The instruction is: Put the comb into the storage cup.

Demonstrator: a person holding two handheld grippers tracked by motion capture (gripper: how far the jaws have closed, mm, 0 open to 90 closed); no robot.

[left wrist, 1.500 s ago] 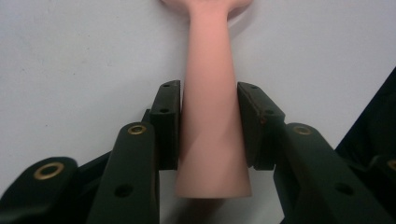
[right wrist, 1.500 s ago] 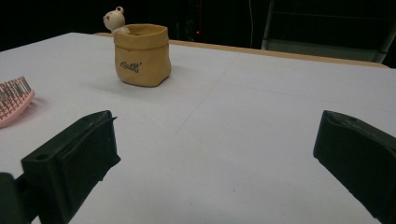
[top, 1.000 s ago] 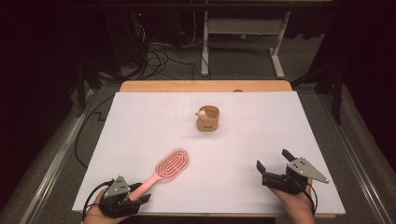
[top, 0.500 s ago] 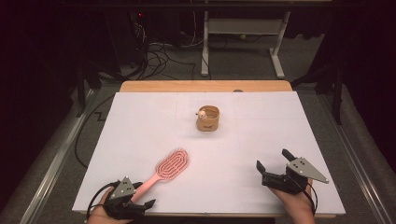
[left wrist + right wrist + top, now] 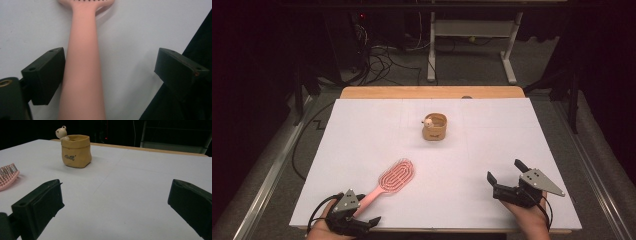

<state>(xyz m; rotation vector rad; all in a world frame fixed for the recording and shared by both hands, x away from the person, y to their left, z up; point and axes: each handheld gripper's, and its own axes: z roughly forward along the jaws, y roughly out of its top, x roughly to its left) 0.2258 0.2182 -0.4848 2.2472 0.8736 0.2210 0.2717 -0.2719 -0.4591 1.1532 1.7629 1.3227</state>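
Straddling the pink brush (image 5: 83,75) handle, left tool (image 5: 110,67) (jaws just opening)

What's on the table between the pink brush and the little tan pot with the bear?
Nothing. In the high view, the white table lies bare between the pink brush and the tan pot.

The hairbrush (image 5: 391,180) is lying on the table (image 5: 362,130) at the near left, its handle pointing toward the near edge, where the left gripper (image 5: 357,217) is sitting around it. The pot (image 5: 435,127) is standing well behind, near the middle. The right gripper (image 5: 504,176) is resting at the near right, well apart from both.
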